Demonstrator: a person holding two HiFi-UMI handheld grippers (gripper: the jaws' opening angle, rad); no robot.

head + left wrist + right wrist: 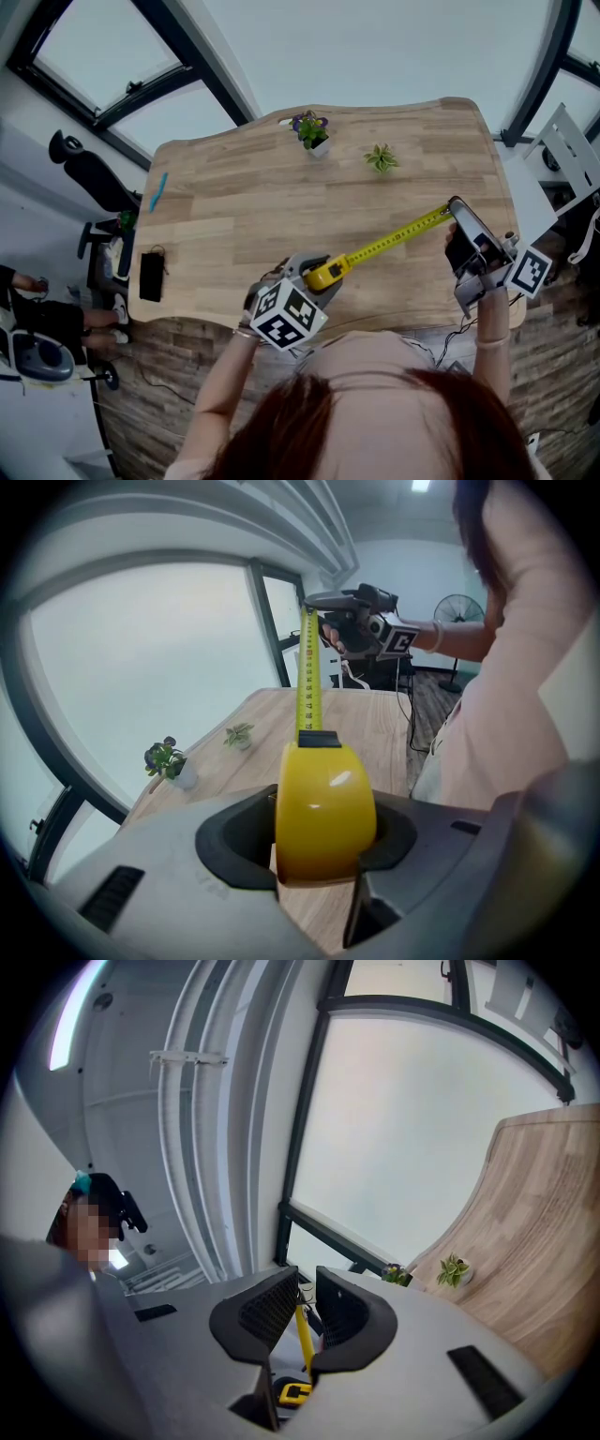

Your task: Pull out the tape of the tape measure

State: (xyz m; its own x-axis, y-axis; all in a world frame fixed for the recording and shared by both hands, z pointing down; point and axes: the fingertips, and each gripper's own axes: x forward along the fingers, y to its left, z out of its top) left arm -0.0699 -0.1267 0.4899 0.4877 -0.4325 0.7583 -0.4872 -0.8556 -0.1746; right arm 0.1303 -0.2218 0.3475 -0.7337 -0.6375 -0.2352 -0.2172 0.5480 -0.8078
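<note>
A yellow tape measure case (328,272) is clamped between the jaws of my left gripper (319,277) above the near edge of the wooden table (234,216). In the left gripper view the case (325,808) fills the gap between the pads. Its yellow tape (394,239) runs out taut, up and to the right, to my right gripper (453,214), which is shut on the tape's end. The right gripper view has the tape (302,1330) passing between the two dark pads, with the case (293,1392) far below. The left gripper view also shows the right gripper (352,621) at the tape's far end.
Two small potted plants (311,131) (381,157) stand near the table's far edge. A black flat object (151,275) and a blue pen-like item (158,190) lie at the left end. A white chair (567,155) stands to the right, a black chair (89,173) to the left.
</note>
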